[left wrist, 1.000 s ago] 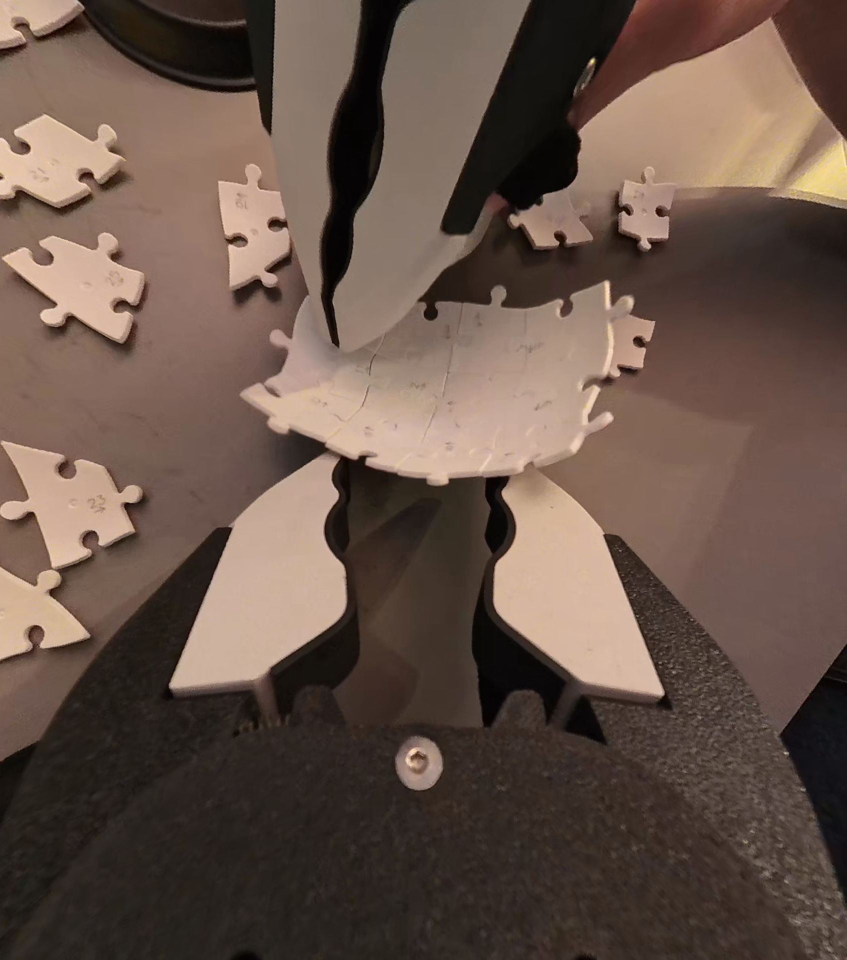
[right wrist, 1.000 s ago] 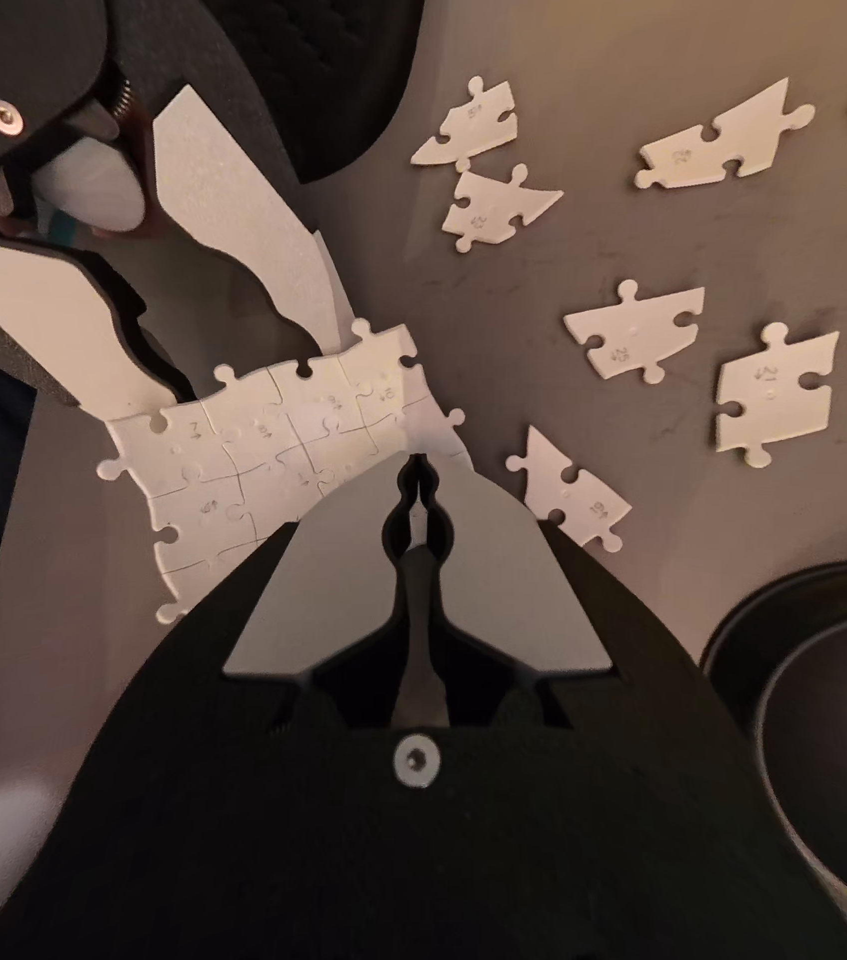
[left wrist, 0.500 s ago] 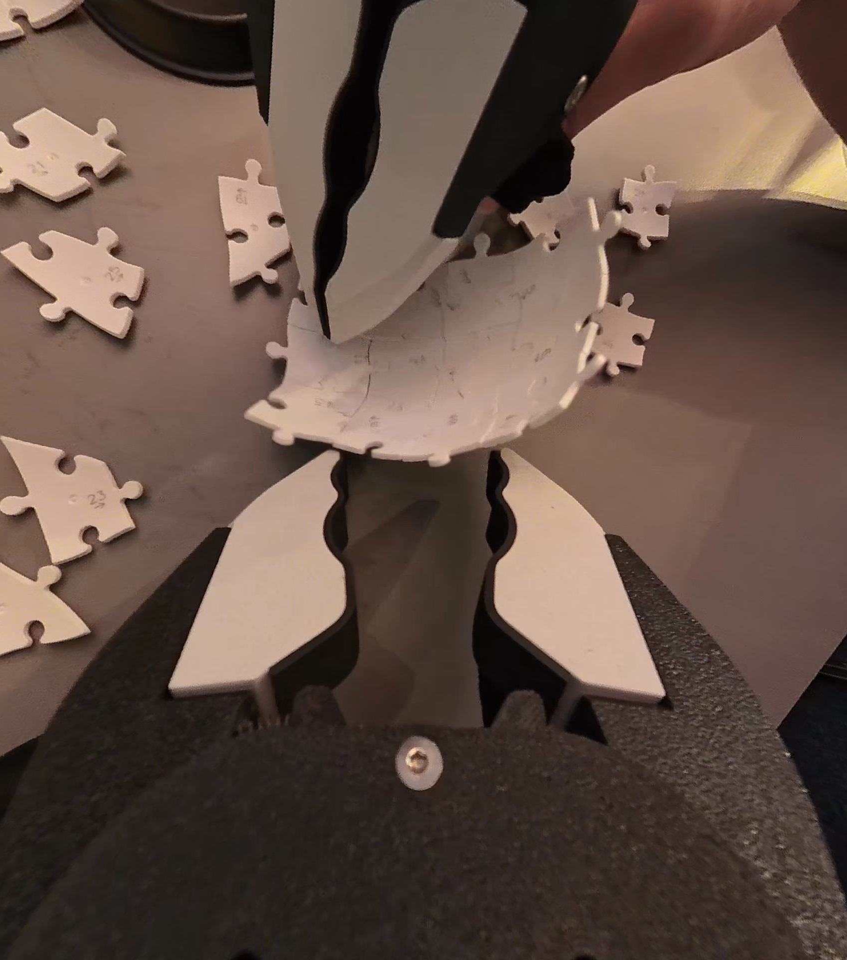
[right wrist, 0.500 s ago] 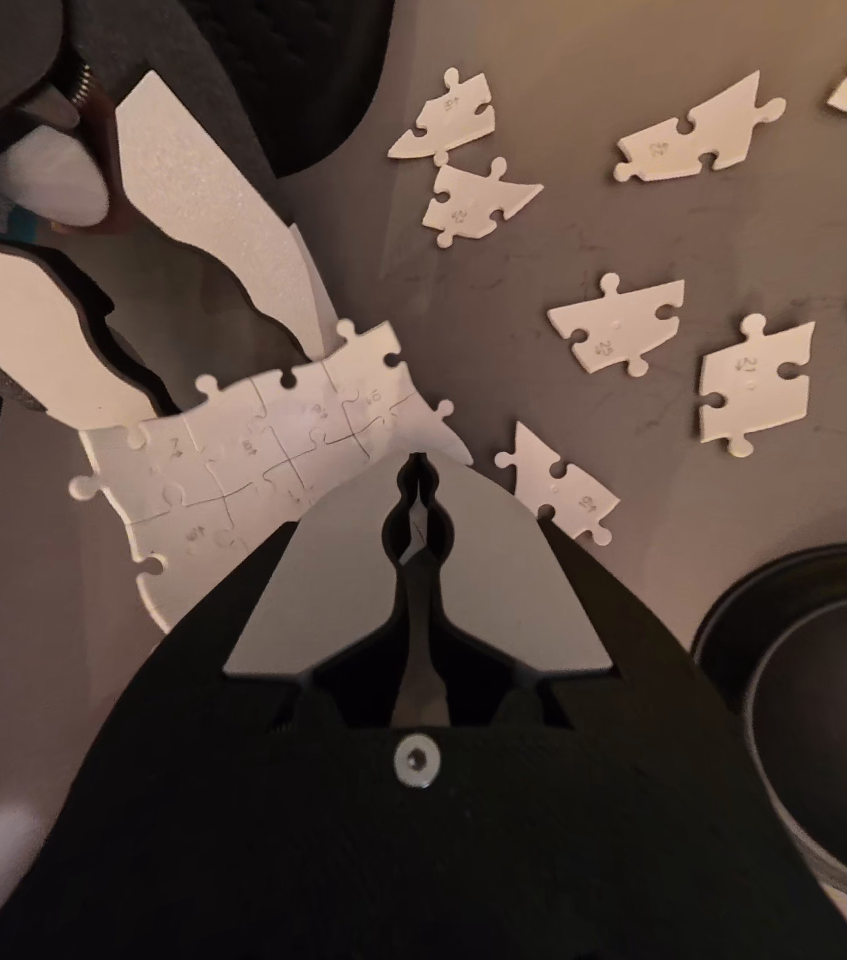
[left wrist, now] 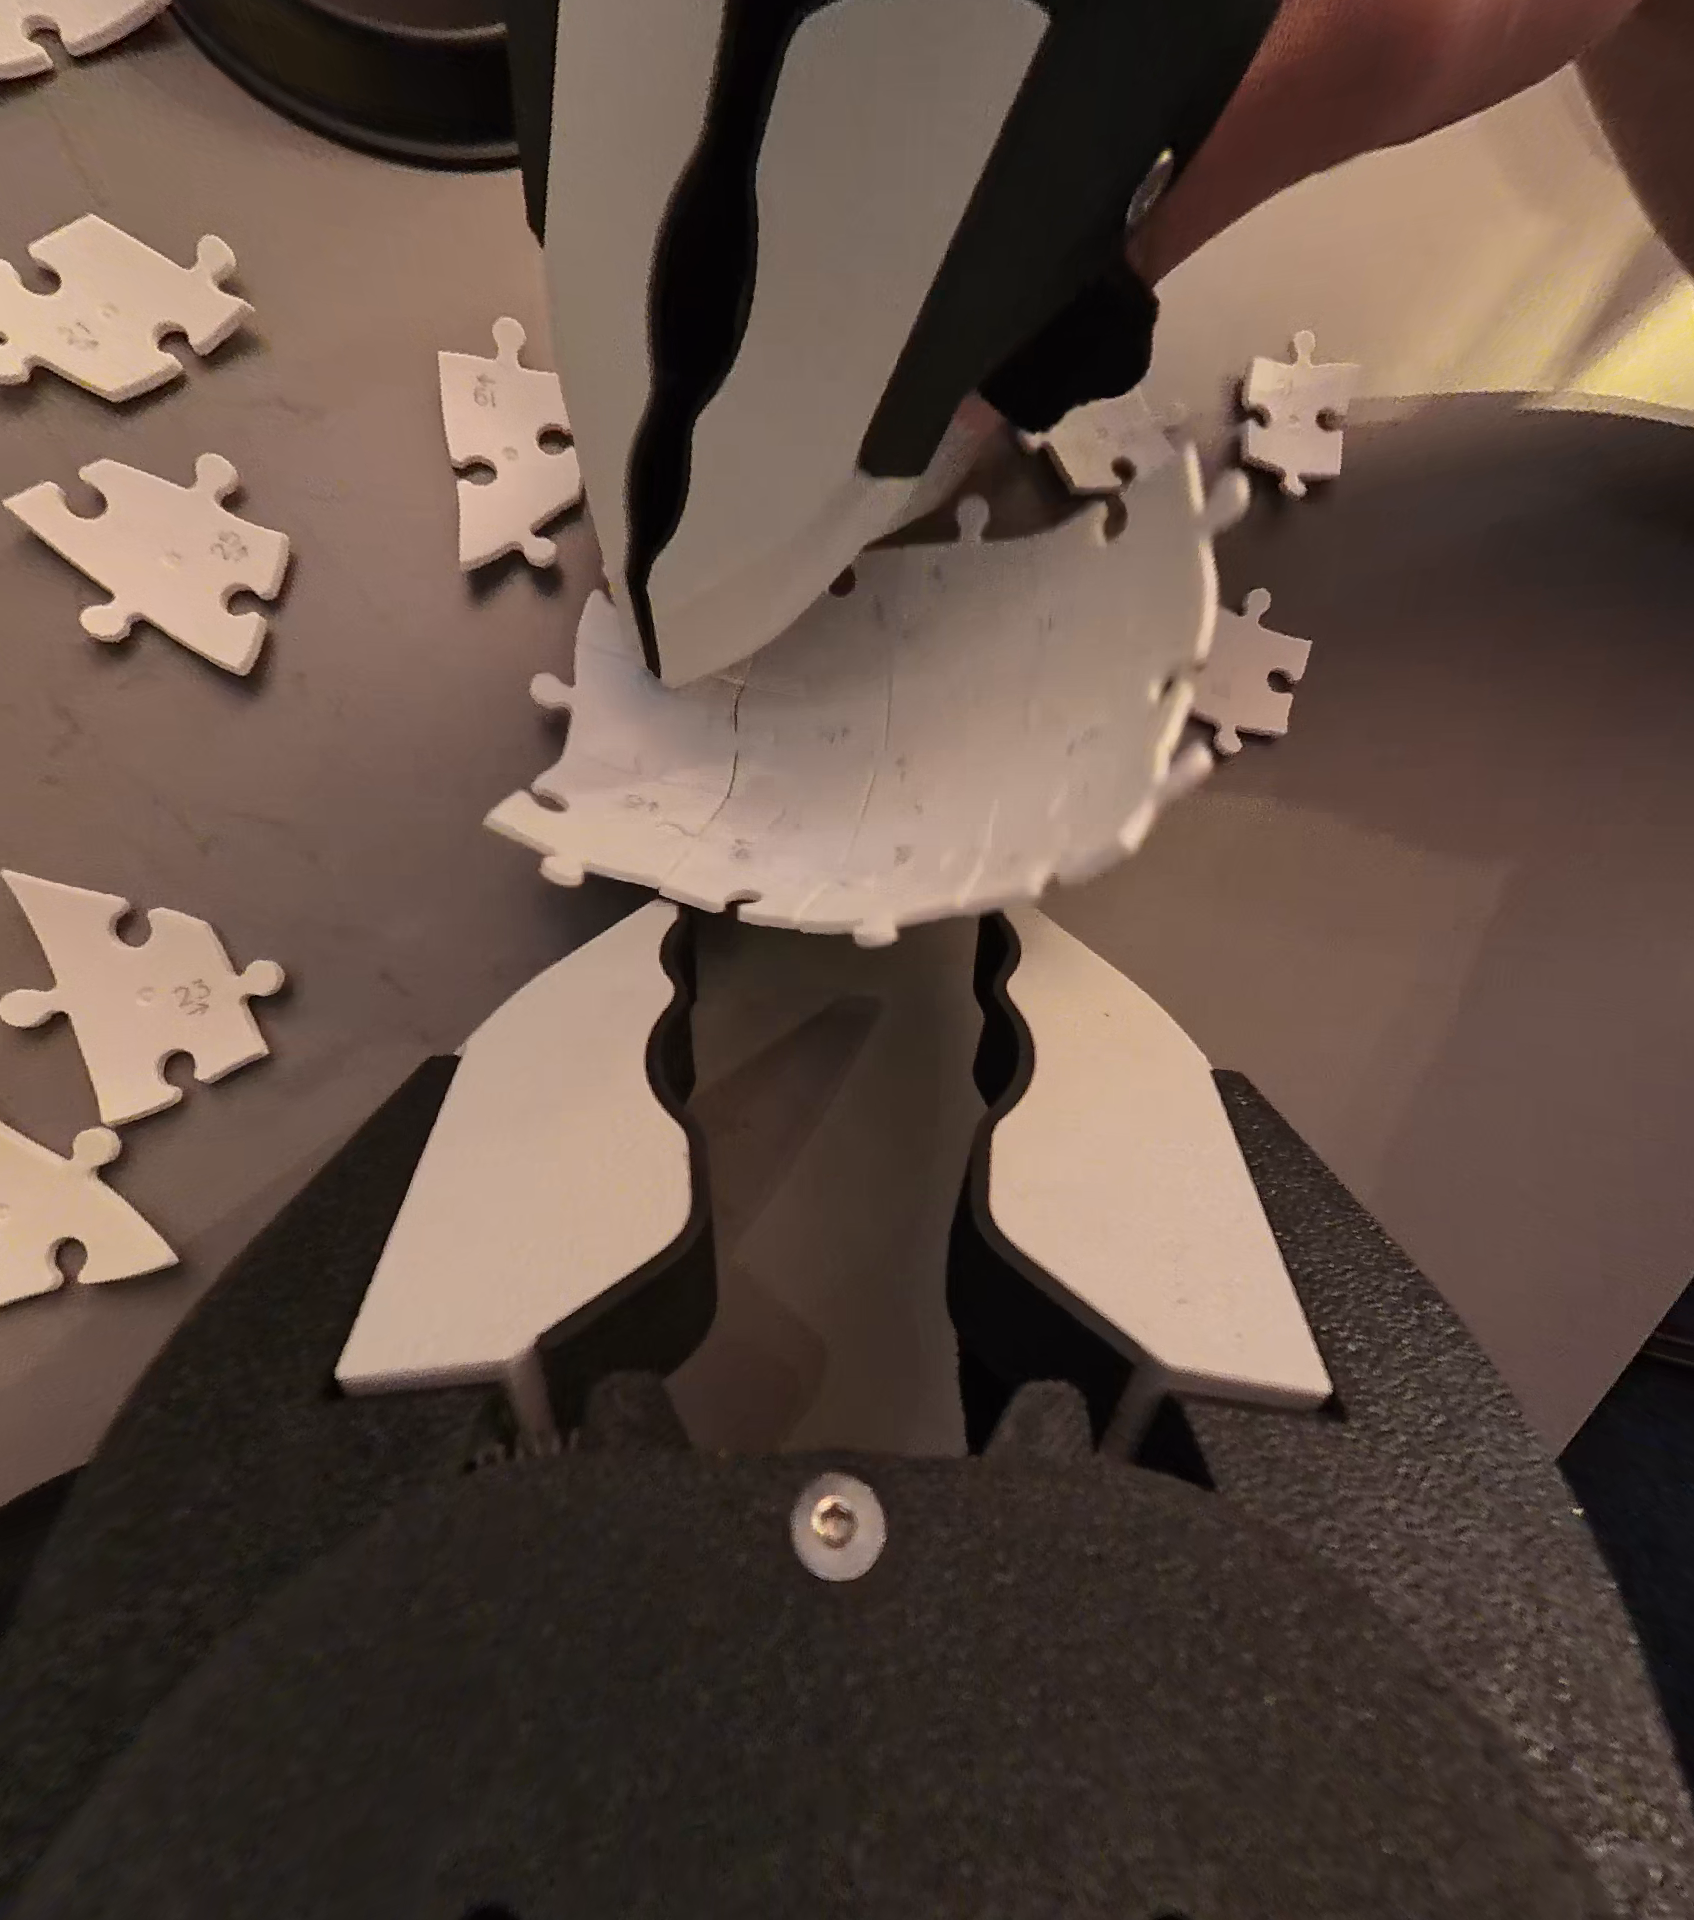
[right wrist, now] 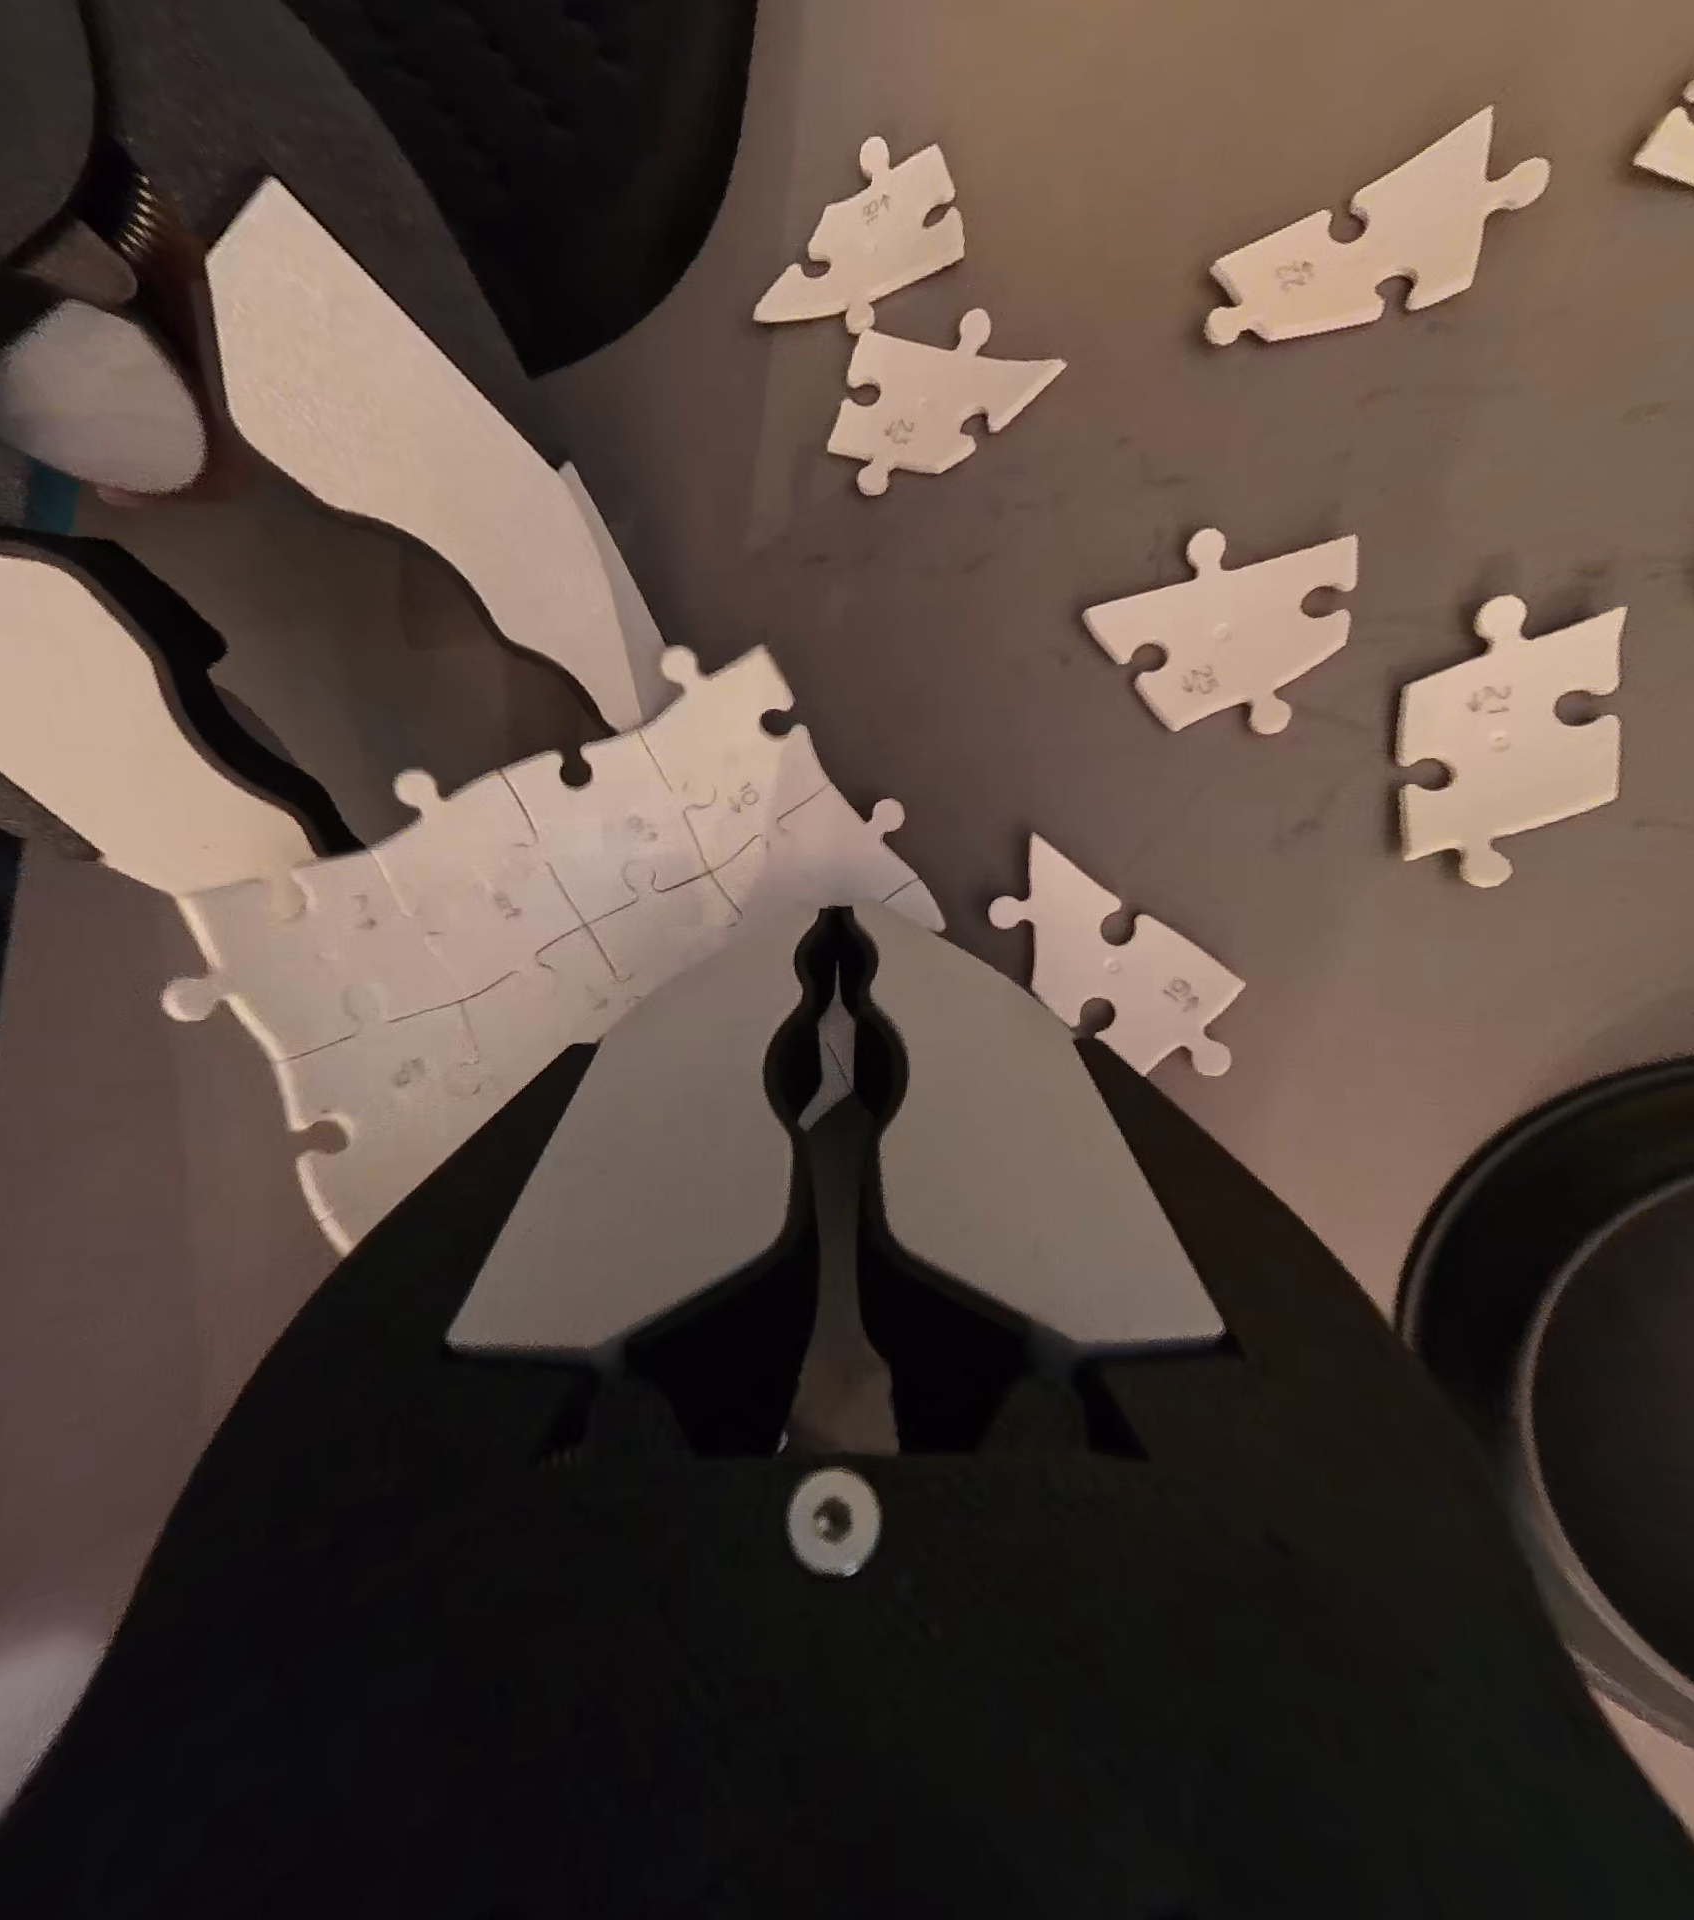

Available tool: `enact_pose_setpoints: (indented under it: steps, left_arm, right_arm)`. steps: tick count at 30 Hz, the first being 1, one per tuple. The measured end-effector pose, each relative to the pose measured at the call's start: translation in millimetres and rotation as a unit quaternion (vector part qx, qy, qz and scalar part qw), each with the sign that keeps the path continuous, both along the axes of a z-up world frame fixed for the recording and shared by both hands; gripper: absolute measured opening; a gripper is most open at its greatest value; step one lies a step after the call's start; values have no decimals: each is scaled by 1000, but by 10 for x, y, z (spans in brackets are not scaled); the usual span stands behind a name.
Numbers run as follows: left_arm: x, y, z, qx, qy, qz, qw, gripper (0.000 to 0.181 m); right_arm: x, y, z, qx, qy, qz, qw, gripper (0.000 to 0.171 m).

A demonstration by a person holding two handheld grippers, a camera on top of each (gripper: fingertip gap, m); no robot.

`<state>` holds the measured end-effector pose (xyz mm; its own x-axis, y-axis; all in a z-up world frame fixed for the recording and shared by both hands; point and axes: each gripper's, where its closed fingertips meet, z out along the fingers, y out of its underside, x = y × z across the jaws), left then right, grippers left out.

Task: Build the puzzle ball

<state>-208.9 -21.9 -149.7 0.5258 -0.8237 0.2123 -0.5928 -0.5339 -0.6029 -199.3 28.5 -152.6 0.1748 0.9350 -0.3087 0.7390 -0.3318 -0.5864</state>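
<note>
A curved white shell of joined puzzle pieces (left wrist: 884,769) hangs tilted over the grey table. My right gripper (right wrist: 838,920) is shut on one edge of the shell (right wrist: 531,914). In the left wrist view it comes down from the top (left wrist: 645,644). My left gripper (left wrist: 832,925) is open and empty, its fingertips just under the shell's near edge. In the right wrist view its two white fingers (right wrist: 427,499) reach in from the upper left. Whether they touch the shell I cannot tell.
Several loose white puzzle pieces (left wrist: 147,561) (right wrist: 1227,634) lie scattered on the table. One piece (right wrist: 1113,977) lies close to the right gripper. A black round tin (right wrist: 1601,1403) stands at the lower right. The table's edge (left wrist: 1601,1351) is close on the right. A person's arm (left wrist: 1445,94) holds the right gripper. Spacing between my two grippers at the tips: around 5 cm. The black round tin (right wrist: 1601,1403) lies around 12 cm away from my right fingertips.
The right gripper has lifted and tipped the shell, so its far right edge has risen and it looks more bowl-like. The left gripper has stayed open in place.
</note>
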Motion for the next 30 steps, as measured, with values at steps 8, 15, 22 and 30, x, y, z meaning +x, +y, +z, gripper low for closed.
enact_pose_setpoints:
  steps: [8, 15, 22, 30]
  left_arm:
    - [0, -2, -1, 0, 1, 0, 1000, 52]
    - [-1, -2, 2, -3, -4, 0, 1000, 52]
    - [-5, -12, 3, -4, -6, -1, 1000, 52]
    - [-11, -15, 3, -5, -5, 1, 1000, 52]
  right_arm:
    - [83, 140, 26, 1, 19, -29, 999, 2]
    - [91, 150, -19, 5, 13, -31, 999, 2]
    - [165, 13, 44, 2, 31, -1, 1000, 1]
    - [232, -92, -12, 42, 27, 38, 998, 3]
